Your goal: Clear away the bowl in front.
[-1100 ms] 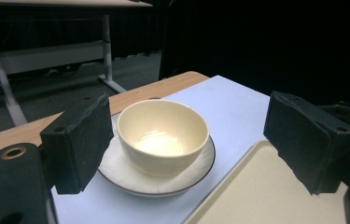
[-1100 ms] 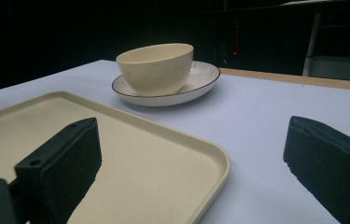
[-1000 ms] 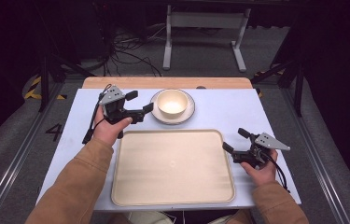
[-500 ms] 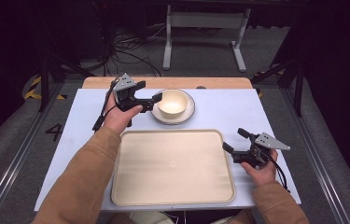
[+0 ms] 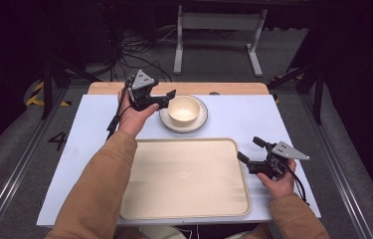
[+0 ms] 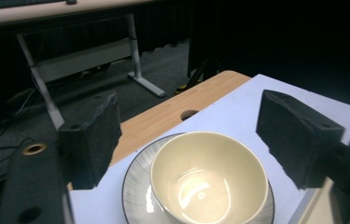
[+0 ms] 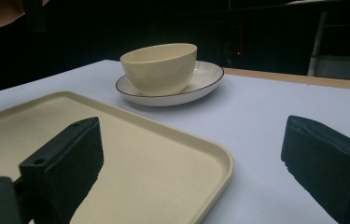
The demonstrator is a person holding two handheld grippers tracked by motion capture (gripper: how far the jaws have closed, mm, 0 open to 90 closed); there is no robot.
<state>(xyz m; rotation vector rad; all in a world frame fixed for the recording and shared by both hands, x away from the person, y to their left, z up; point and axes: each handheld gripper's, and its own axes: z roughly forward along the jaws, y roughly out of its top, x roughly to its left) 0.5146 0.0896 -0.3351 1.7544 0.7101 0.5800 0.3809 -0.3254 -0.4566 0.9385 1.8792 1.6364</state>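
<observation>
A cream bowl (image 5: 184, 109) stands on a pale plate (image 5: 201, 120) with a dark rim at the far middle of the table. My left gripper (image 5: 169, 99) hovers just left of the bowl and points at it. In the left gripper view its jaws (image 6: 196, 140) frame the bowl (image 6: 210, 179) from a little way back. They are open and have just been closing a little, with nothing pressed between them. My right gripper (image 5: 250, 149) rests open by the right edge of the beige tray (image 5: 184, 179), with the tray's corner (image 7: 210, 163) between its jaws (image 7: 196, 163).
The tray lies bare at the near middle of the pale blue table (image 5: 243, 114). A wooden strip (image 5: 224, 88) with a small hole (image 6: 189, 113) runs along the far edge. Beyond it are a dark floor, cables and a desk frame (image 5: 219, 30).
My left gripper has moved right and farther away, from the tray's far left corner up to the bowl's left side. The right gripper has stayed where it was.
</observation>
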